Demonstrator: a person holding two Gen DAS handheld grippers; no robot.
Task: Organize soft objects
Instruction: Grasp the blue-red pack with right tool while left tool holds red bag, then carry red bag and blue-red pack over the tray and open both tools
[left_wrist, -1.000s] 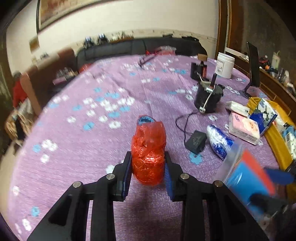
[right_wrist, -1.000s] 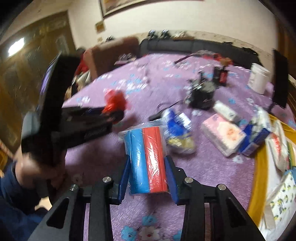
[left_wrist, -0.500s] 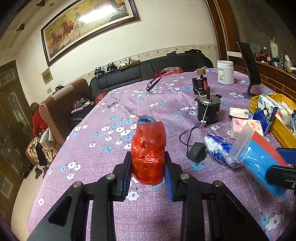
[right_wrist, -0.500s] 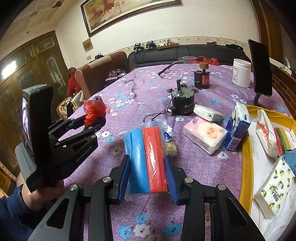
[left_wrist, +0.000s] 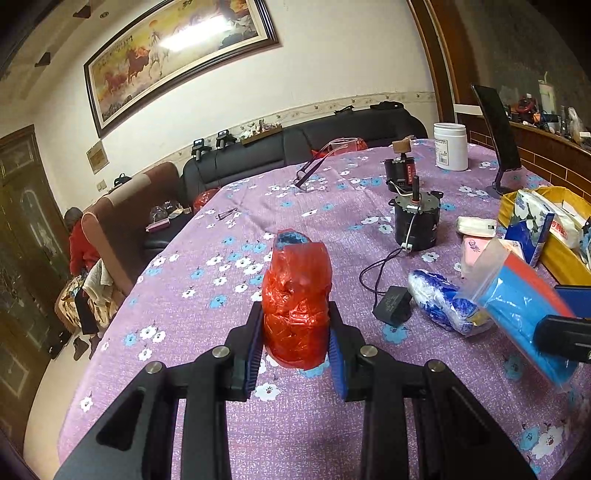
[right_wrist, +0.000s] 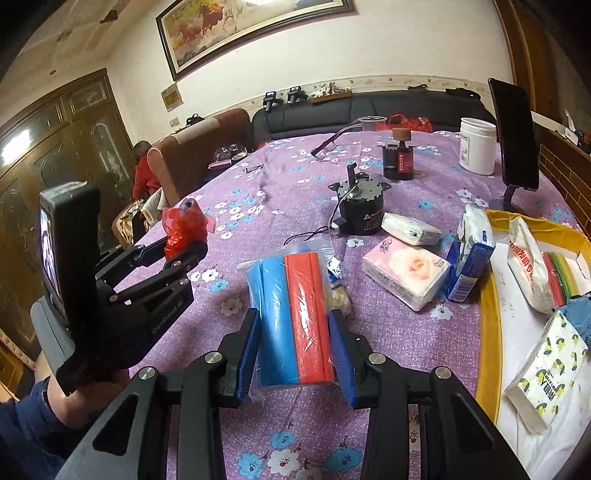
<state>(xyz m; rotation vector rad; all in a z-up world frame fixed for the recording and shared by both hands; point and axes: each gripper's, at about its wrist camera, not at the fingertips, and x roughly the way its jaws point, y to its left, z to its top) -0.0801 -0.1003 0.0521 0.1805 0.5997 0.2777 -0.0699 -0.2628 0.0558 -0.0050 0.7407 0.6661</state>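
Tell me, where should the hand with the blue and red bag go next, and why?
Probably to its right, toward the yellow bin. The right gripper is clamped on the blue and red bag, held above the table, and the bin already holds other soft packs.

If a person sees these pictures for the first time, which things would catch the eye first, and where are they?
Probably the red bag, clamped in the left gripper above the purple flowered tablecloth. Next, the blue and red pack in clear plastic, clamped in the right gripper nearer the yellow tray of tissue packs at the table's right.
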